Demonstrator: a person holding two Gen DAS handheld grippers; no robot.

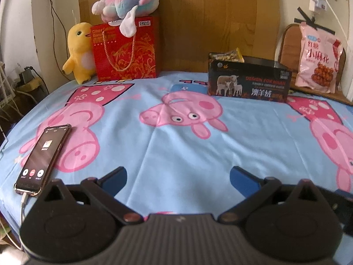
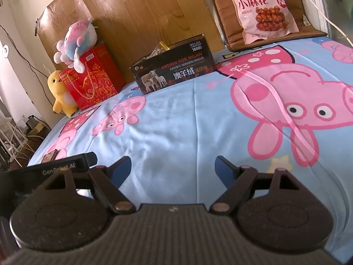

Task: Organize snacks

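Observation:
A black open box [image 1: 249, 84] printed with sheep stands at the far side of the bed and holds snack packets [image 1: 229, 56]; it also shows in the right wrist view [image 2: 174, 68], with a snack packet [image 2: 160, 49] sticking out. A pink snack bag [image 1: 317, 59] leans on a brown chair cushion at the far right, and shows in the right wrist view [image 2: 262, 6]. My left gripper [image 1: 178, 180] is open and empty, low over the blue sheet. My right gripper [image 2: 173, 169] is open and empty too. The left gripper's body [image 2: 66, 165] shows beside it.
A phone [image 1: 44, 158] with a cable lies on the sheet at the near left. A red gift bag [image 1: 126, 50] with a pink plush [image 1: 128, 2] on top and a yellow duck plush [image 1: 79, 53] stand at the far left. The wooden headboard [image 1: 198, 22] is behind.

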